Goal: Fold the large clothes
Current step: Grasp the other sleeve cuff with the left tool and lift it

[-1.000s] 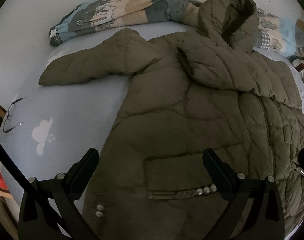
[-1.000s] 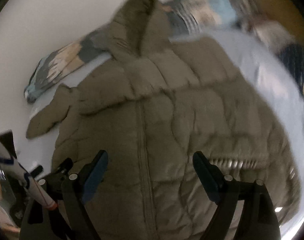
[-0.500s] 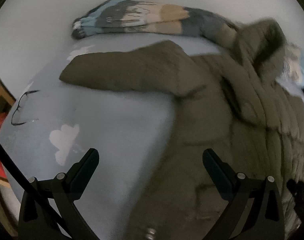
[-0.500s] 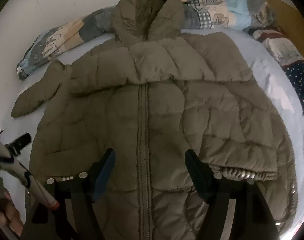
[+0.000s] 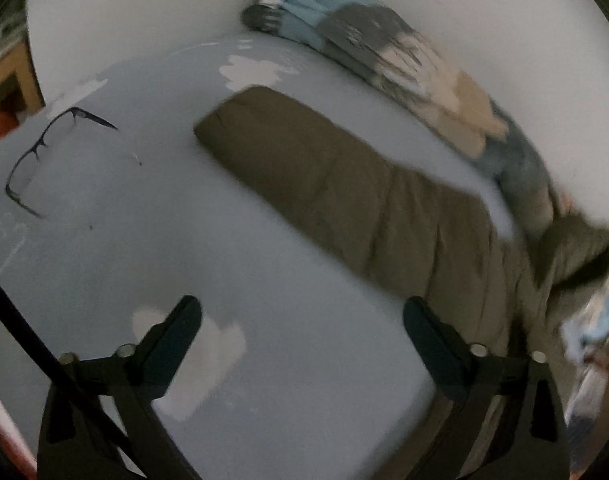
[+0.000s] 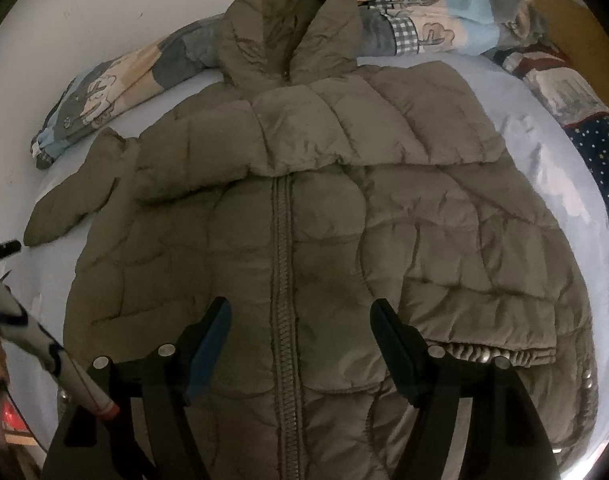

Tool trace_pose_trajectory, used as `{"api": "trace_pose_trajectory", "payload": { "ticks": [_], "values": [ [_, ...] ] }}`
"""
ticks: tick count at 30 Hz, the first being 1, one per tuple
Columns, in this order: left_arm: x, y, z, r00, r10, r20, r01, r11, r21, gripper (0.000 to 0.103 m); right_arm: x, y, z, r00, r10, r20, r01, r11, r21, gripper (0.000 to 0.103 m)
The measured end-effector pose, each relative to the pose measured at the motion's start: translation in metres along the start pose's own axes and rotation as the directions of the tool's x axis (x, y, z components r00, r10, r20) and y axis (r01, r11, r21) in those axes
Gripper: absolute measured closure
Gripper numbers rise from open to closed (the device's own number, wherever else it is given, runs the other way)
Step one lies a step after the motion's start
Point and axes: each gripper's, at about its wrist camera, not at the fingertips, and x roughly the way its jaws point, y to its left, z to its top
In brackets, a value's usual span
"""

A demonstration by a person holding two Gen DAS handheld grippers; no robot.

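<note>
Olive jacket (image 6: 324,216) flat on bed (image 5: 264,360), zipped. Left gripper (image 5: 302,322) near outstretched sleeve (image 5: 324,184), jaws wide, just narrowing, empty. Right gripper (image 6: 298,320) over zipper (image 6: 282,280), jaws apart, empty.

Both grippers, the left gripper (image 5: 302,326) and the right gripper (image 6: 300,326), are black with silver pivot screws; the right carries blue-faced fingers (image 6: 210,346).

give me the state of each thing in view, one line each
puffer jacket: lying flat on the bed, front up, zipped
outstretched sleeve: straight on the sheet, not folded in
other sleeve: folded across the chest
hood: up against the rolled blanket
glasses: open on the sheet
left gripper: open, empty, jaws just closing a little
right gripper: open over the zip
</note>
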Motion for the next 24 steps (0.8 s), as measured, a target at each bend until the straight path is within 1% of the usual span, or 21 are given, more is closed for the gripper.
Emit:
{"api": "trace_pose_trajectory", "payload": {
  "ticks": [1, 2, 3, 4, 5, 7, 9, 13, 16, 20, 23, 24],
  "values": [
    [0.003, 0.008, 0.012, 1.000, -0.024, 0.000, 0.024, 0.999, -0.023, 0.018, 0.001, 0.000, 0.000, 1.000, 0.003, -0.004, -0.003, 1.000, 0.002, 0.027],
    [0.006, 0.014, 0.023, 0.999, -0.042, 0.001, 0.042, 0.998, -0.043, 0.024, 0.002, 0.000, 0.000, 1.000, 0.007, -0.009, -0.007, 1.000, 0.004, 0.027],
    [0.010, 0.021, 0.032, 0.999, -0.052, 0.000, 0.051, 0.997, -0.061, 0.037, 0.002, 0.000, 0.000, 1.000, 0.011, -0.013, -0.011, 1.000, 0.005, 0.027],
    [0.015, 0.029, 0.041, 0.998, -0.063, -0.004, 0.062, 0.994, -0.086, 0.043, 0.002, 0.000, 0.000, 1.000, 0.013, -0.015, -0.013, 1.000, 0.005, 0.027],
    [0.021, 0.035, 0.048, 0.997, -0.082, -0.012, 0.080, 0.990, -0.112, 0.043, 0.002, 0.001, -0.001, 1.000, 0.015, -0.017, -0.015, 1.000, 0.005, 0.027],
    [0.036, 0.052, 0.061, 0.991, -0.131, -0.023, 0.125, 0.976, -0.176, 0.052, 0.002, 0.001, -0.002, 0.999, 0.024, -0.025, -0.024, 1.000, 0.004, 0.027],
    [0.047, 0.062, 0.067, 0.987, -0.158, -0.019, 0.150, 0.964, -0.218, 0.057, 0.002, 0.003, -0.003, 0.999, 0.033, -0.032, -0.033, 0.999, 0.002, 0.027],
    [0.072, 0.088, 0.079, 0.979, -0.205, -0.005, 0.193, 0.930, -0.313, 0.060, 0.002, 0.008, -0.004, 0.999, 0.032, -0.028, -0.032, 0.999, -0.017, 0.027],
    [0.085, 0.106, 0.084, 0.980, -0.198, 0.016, 0.190, 0.913, -0.360, 0.060, 0.007, 0.010, -0.004, 0.999, 0.031, -0.040, -0.032, 0.999, -0.014, 0.027],
    [0.096, 0.114, 0.094, 0.976, -0.214, 0.037, 0.211, 0.897, -0.389, 0.060, 0.012, 0.012, -0.004, 0.998, 0.028, -0.050, -0.028, 0.999, -0.017, 0.027],
    [0.104, 0.113, 0.102, 0.976, -0.202, 0.075, 0.215, 0.895, -0.391, 0.060, 0.014, 0.013, -0.003, 0.998, 0.024, -0.052, -0.025, 0.999, -0.024, 0.027],
    [0.109, 0.113, 0.105, 0.973, -0.213, 0.084, 0.229, 0.887, -0.402, 0.060, 0.014, 0.013, -0.003, 0.998, 0.023, -0.052, -0.024, 0.999, -0.025, 0.027]
  ]
}}
